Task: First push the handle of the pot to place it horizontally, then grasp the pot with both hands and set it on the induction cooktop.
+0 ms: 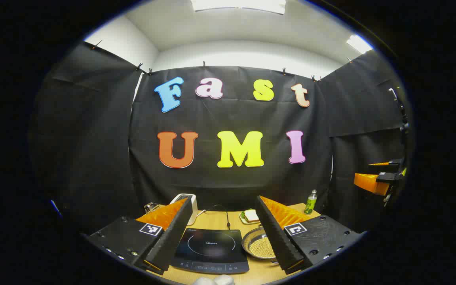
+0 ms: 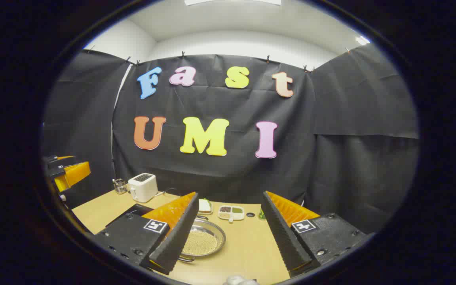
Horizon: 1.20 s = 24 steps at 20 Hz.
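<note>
- The left tool [image 1: 223, 231] hung above the worktop [image 1: 216, 219] with its fingers spread wide, gripping nothing, the induction cooktop [image 1: 211, 249] framed straight ahead between them.
- The right tool [image 2: 228, 233] was likewise spread and empty.
- The pot [image 2: 203, 240] (holding pale grains) sat just beside the right tool's left finger, to the right of the cooktop, its handle [image 2: 186, 259] apparently not yet pushed.
- Beyond stood a toaster [image 2: 143, 187].

Shallow round steel pot [image 1: 260, 246] full of small pale yellow grains, upright on the desk [image 2: 251, 245], just right of the flat black induction cooktop [image 1: 211, 249], cooktop surface bare
</note>
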Each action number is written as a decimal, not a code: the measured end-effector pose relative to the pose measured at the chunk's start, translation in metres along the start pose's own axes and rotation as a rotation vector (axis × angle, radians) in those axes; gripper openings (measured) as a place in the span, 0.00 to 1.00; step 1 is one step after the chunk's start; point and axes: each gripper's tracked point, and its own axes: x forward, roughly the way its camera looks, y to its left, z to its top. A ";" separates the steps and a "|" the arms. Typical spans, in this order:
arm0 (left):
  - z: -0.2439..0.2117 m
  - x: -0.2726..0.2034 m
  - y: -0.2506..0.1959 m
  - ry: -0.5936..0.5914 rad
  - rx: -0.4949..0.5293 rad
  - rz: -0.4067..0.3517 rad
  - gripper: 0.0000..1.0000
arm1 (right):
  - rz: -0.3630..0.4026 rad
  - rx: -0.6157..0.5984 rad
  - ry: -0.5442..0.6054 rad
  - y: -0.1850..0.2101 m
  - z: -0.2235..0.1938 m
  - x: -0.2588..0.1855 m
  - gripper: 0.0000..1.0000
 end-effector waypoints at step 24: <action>-0.013 0.012 0.018 0.020 0.026 -0.001 0.96 | 0.043 0.014 0.080 0.033 -0.021 0.017 0.97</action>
